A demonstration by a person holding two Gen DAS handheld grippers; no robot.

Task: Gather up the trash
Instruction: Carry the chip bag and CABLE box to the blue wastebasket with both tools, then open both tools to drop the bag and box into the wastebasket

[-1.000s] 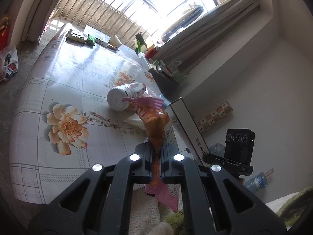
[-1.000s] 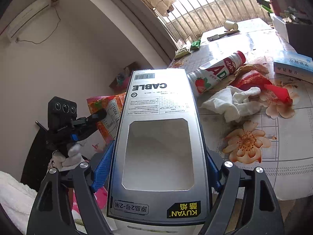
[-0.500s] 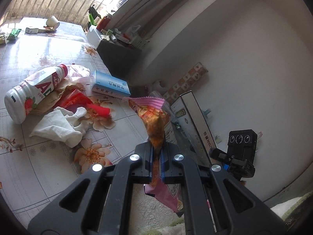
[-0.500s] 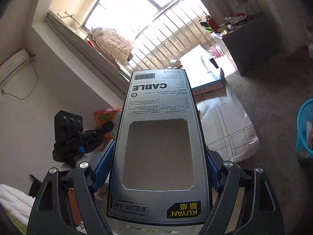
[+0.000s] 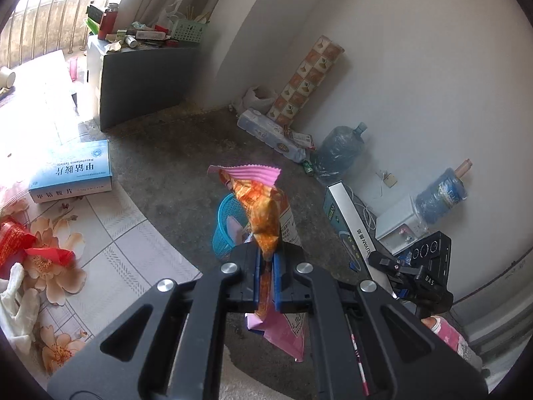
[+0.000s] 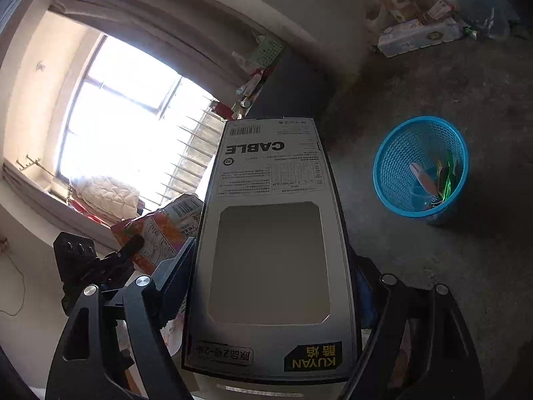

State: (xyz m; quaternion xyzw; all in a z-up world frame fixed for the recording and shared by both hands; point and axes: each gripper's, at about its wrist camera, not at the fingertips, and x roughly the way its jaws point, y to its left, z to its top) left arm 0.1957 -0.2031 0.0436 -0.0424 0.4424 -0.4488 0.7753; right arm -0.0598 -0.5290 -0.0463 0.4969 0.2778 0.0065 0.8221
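At the far left of the left wrist view, the floral tablecloth (image 5: 110,233) is cut off by the frame edge, and so are the white cloth (image 5: 16,303) and the red wrapper (image 5: 20,240) lying on it. A blue medicine box (image 5: 71,171) rests at the cloth's far corner, overhanging the grey floor. The left gripper (image 5: 266,260) is clenched on an orange snack wrapper (image 5: 261,210) with a pink crimped top; the wrapper's lower part is hidden between the pads and reappears pink below them. Behind the wrapper, on the floor, stands a blue mesh basket (image 5: 223,230), mostly covered by it, so its contents cannot be read here. To the right, the cable box (image 5: 349,230) shows edge-on beside the other gripper's black camera housing.

In the right wrist view, the snack wrapper (image 6: 160,233) peeks out left of the grey KUYAN cable box (image 6: 269,250), which fills the centre and hides the right gripper (image 6: 269,266); its blue pads press both long sides of the box, grasping it. Right of it, the blue basket (image 6: 421,166) stands on the floor, holding a green wrapper, a pale pink piece and other scraps too small to name.

A second ago both cameras faced the table with its bottle and litter; now both have swung toward the floor and basket, grips unchanged.
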